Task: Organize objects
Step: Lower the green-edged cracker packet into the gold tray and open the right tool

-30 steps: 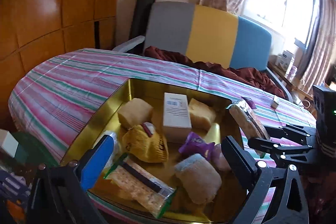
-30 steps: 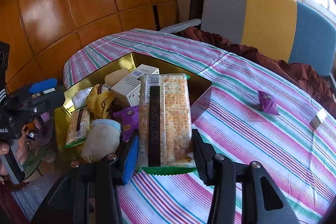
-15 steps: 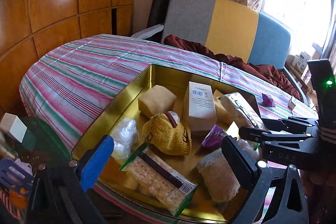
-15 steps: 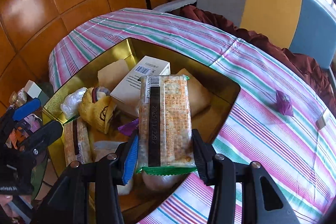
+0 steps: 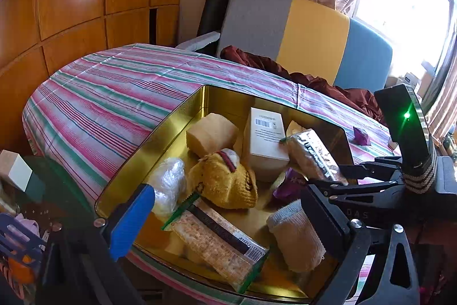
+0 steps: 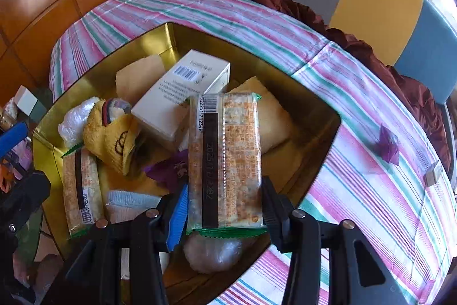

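A gold tin (image 5: 182, 110) (image 6: 320, 162) sits on the striped table and holds a white box (image 5: 264, 139) (image 6: 182, 93), a yellow knit piece (image 5: 225, 182) (image 6: 111, 139), a cracker pack (image 5: 217, 245) (image 6: 81, 190), a rolled sock (image 5: 297, 236) and more. My right gripper (image 6: 224, 215) is shut on a second cracker pack (image 6: 227, 159) and holds it over the tin; the pack also shows in the left wrist view (image 5: 311, 153). My left gripper (image 5: 225, 222) is open and empty at the tin's near edge.
A purple wrapped sweet (image 6: 387, 145) (image 5: 360, 135) and a small silver packet (image 6: 432, 176) lie on the striped cloth right of the tin. A grey, yellow and blue chair (image 5: 308, 33) with dark red cloth stands behind the table. Clutter (image 5: 17, 170) sits at the lower left.
My right gripper has carried the cracker pack from the tin's right edge to over the tin's middle. My left gripper has drawn back a little and risen.
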`<state>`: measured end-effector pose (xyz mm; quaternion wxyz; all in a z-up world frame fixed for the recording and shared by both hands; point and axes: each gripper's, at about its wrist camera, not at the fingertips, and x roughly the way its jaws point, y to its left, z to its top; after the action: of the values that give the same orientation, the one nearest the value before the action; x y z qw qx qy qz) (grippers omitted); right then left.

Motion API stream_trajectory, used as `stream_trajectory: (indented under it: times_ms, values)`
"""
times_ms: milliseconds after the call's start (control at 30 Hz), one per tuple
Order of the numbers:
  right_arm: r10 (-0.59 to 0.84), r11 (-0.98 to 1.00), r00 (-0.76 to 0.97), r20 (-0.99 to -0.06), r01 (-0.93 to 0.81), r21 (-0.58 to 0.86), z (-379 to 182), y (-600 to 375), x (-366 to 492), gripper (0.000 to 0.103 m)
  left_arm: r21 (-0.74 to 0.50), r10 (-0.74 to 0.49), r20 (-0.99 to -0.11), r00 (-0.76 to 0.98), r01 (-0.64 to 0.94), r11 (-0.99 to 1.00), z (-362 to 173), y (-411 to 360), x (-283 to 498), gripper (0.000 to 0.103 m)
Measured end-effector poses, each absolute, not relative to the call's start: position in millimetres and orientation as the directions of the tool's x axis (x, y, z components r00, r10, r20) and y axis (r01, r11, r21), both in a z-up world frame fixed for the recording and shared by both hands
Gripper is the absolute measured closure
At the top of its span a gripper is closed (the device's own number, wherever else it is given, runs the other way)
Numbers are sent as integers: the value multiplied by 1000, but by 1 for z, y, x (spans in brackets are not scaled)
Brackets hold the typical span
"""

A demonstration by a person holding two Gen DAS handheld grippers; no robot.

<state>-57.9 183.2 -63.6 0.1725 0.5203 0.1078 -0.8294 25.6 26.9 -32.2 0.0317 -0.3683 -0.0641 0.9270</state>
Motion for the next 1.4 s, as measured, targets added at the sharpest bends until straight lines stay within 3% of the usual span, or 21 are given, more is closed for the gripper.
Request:
stream_trajectory:
  times_ms: [167,600,867,1100,1400]
  values:
    - [-204,-895,-379,-903,447,15,-63,173,-54,55,-155,113,-677,-727,-9,-988,-31,25,24,0]
    - [-235,-925,-433,-870,373,64,-52,192,-61,51,-149,117,-680,-723,-20,-989,-31,30,24,0]
    - [-279,-884,-362,-889,459,91,-63,168,-59,53,-129,102,-678,-728,-19,-992,-29,32,24,0]
    - [-351,-914,-433,-830,350,204,-46,207,-57,53,-127,107,-681,-725,-27,-992,-28,37,21,0]
    - [-300,-950,-546,-782,248,191,-31,261,-49,53,-124,182,-682,-708,-133,-983,-20,74,15,0]
